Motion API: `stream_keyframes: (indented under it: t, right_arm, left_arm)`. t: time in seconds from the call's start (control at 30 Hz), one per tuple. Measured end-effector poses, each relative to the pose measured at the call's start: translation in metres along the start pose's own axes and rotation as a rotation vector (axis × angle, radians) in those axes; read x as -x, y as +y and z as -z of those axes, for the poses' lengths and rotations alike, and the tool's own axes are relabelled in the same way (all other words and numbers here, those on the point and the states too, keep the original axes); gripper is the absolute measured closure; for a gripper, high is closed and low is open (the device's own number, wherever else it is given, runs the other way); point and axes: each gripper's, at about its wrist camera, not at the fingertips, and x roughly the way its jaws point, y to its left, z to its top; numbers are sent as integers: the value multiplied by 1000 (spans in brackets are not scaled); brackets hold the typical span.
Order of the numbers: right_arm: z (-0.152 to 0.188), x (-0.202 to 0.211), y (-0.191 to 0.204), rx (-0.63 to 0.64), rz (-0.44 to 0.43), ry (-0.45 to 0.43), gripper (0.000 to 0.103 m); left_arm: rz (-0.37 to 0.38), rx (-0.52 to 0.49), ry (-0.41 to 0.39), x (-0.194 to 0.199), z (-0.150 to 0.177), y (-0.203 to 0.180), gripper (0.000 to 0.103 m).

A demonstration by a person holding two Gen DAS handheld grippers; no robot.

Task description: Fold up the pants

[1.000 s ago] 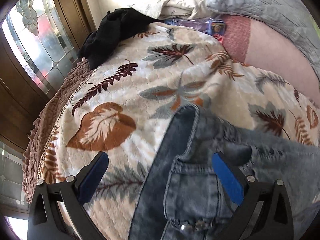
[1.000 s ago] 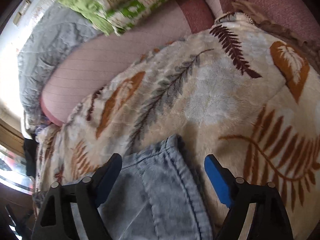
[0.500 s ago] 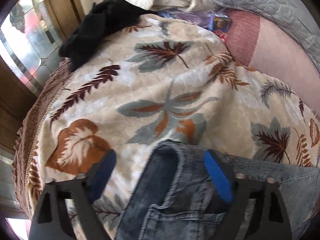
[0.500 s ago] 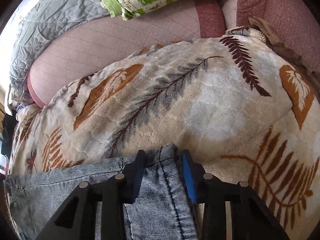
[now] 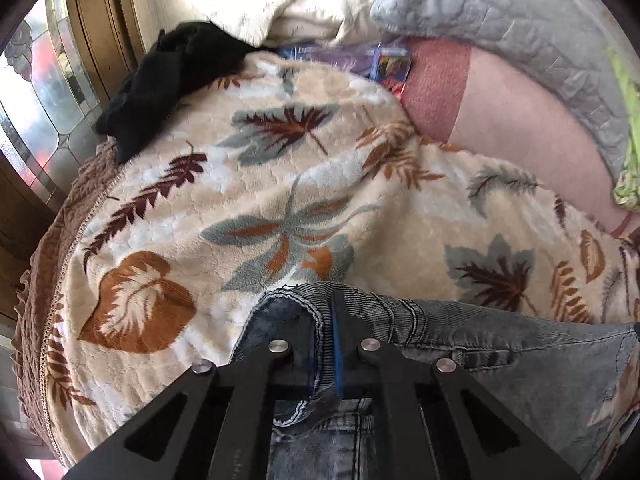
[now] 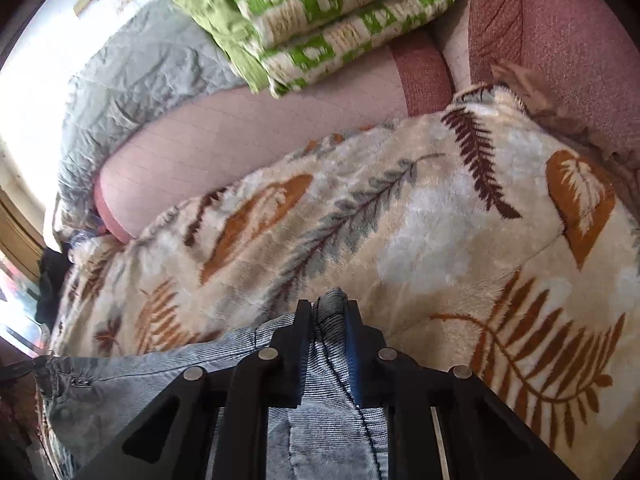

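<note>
Two grippers pinch the jeans (image 5: pixel 500 344) lying on the leaf-patterned blanket (image 5: pixel 248 184). Our left gripper (image 5: pixel 322 336) is pressed together on the stitched waistband edge at 6 o'clock in its view. Our right gripper (image 6: pixel 328 320) is closing, its pads already squeezing a bunched denim corner (image 6: pixel 331 300) at 6 o'clock. We see a black garment (image 5: pixel 168 76) at 10 o'clock.

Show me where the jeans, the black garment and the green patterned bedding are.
jeans (image 5: pixel 460 332): left wrist view, on the grey denim beside the gripper.
black garment (image 5: pixel 160 84): left wrist view, its middle.
green patterned bedding (image 6: pixel 320 12): right wrist view, upper fold.
</note>
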Motion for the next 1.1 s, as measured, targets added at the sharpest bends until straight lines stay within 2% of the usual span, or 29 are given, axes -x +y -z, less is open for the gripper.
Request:
stream_keyframes:
  t: [0.2,0.33,0.5,0.67,0.8,0.87,0.93,1.03,1.07,1.1]
  right_arm:
    - [5,59,0,5,-21,-72,86]
    - [21,99,-11,-18,-54,-96,86]
    - [61,153,-24,-23,-96,-109,86]
    - [114,200,-38,-15,-104,-96,86]
    - [159,213,-55,-8,-84,-36,86]
    - [182,207,-63,11,-76,51,86]
    - [204,197,-66,46,-28,159,85]
    - [227,191,-69,127,28,282,77]
    - [228,193,-71,144,28,291,73]
    - [227,198,-71,155,28,280,64]
  left_arm:
    - [77,20,-101,75,18,16,96]
    - [116,36,-154,124,47,37,96]
    - [139,19,-178,170,107,59,96]
    - [130,2,-160,189,179,77,96]
    - [119,10,-105,175,235,90,96]
    - [107,12,-48,157,259,94,96]
    - [71,12,-11,142,279,98,95]
    - [35,29,31,131,298,106,89]
    - [39,45,35,132,301,111,88]
    - [46,61,36,134,303,115,87]
